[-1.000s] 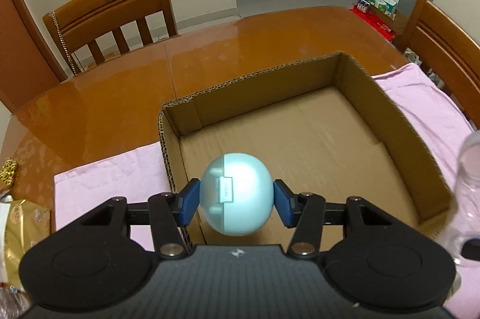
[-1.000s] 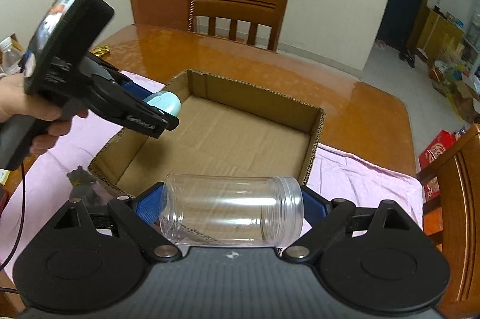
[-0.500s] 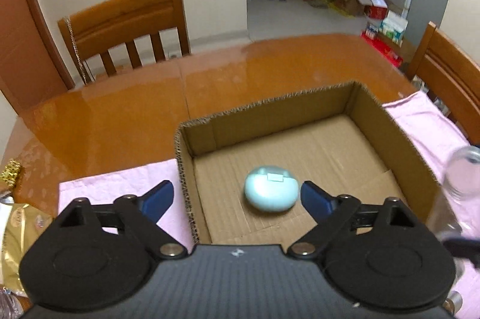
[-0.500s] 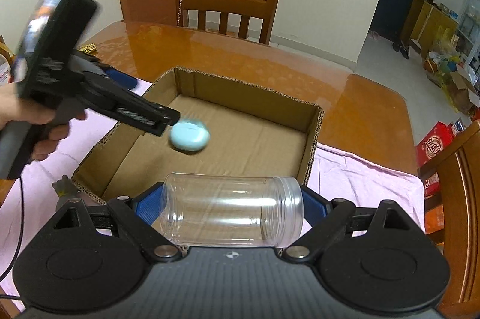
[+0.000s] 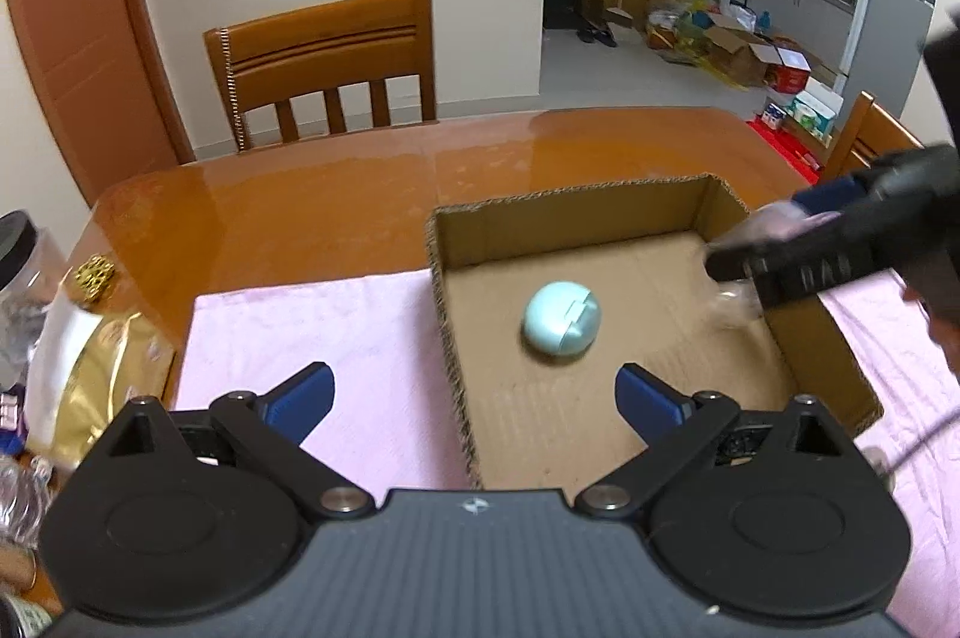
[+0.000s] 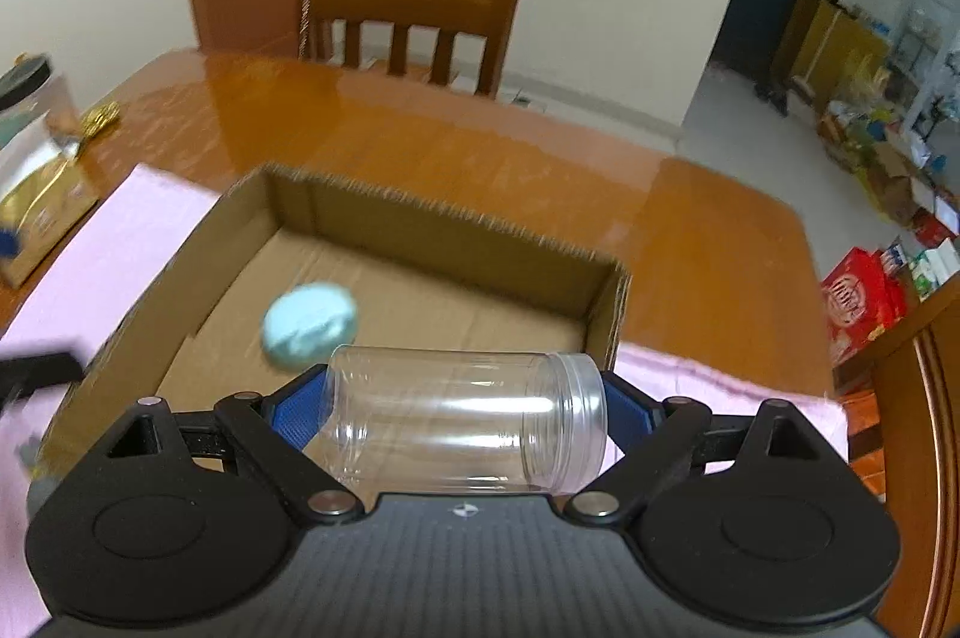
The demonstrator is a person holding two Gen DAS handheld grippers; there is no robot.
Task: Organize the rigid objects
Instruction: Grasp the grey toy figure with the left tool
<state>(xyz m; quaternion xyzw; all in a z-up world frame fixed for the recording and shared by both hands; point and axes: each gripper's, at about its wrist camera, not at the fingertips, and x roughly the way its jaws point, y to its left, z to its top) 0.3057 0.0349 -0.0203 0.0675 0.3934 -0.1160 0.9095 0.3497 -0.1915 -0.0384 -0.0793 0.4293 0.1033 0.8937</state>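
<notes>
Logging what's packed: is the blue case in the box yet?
Yes: blue case lies on the cardboard box floor, clear of both grippers.

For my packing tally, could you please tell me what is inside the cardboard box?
A pale blue egg-shaped case lies on the cardboard box floor. A clear jar near its right wall hides some floor behind it.

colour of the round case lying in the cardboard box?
Pale mint blue, plain. The round case shows sharpest in the left wrist view; it is blurred in the right wrist view.
</notes>
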